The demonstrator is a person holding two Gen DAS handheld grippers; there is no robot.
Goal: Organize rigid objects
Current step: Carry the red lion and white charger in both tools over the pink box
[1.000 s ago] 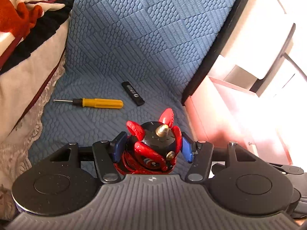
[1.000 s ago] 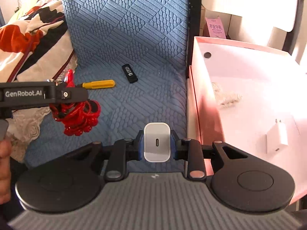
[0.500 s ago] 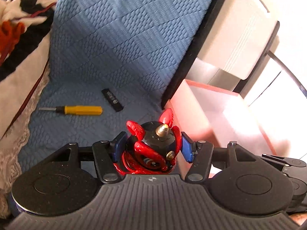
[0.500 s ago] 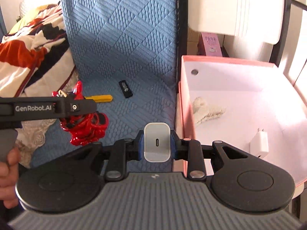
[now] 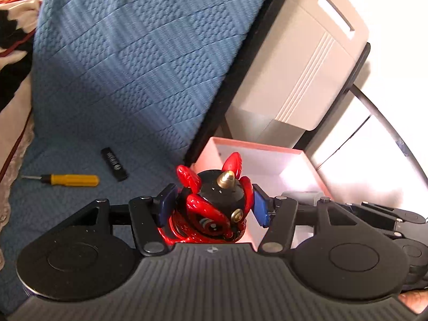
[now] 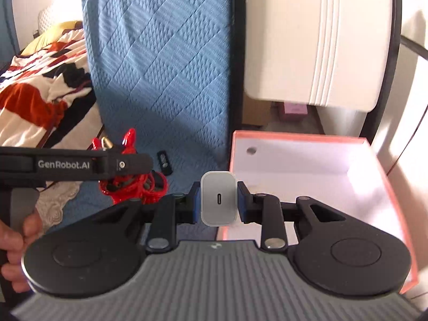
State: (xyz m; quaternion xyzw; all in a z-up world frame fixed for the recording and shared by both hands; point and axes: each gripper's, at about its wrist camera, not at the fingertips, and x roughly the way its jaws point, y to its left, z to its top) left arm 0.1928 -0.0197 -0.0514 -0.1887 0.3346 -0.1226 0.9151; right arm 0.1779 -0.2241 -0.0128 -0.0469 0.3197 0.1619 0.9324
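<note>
My left gripper (image 5: 212, 204) is shut on a red and black toy figure (image 5: 214, 208) with a gold horn, held above the blue quilted mat near the pink box (image 5: 256, 149). In the right wrist view the toy (image 6: 131, 184) hangs under the left gripper's arm. My right gripper (image 6: 218, 203) is shut on a white USB charger (image 6: 218, 202), held over the near left corner of the pink box (image 6: 307, 137). A yellow screwdriver (image 5: 71, 180) and a black USB stick (image 5: 114, 163) lie on the mat.
The blue quilted mat (image 5: 133, 67) runs up a backrest. A patterned blanket (image 6: 34, 91) lies at the left. A white cabinet (image 6: 321, 40) stands behind the box. The box's white inside shows a round hole (image 6: 251, 150).
Both grippers have risen and moved right toward the pink box, each still holding its object. The box's contents have dropped out of the right wrist view.
</note>
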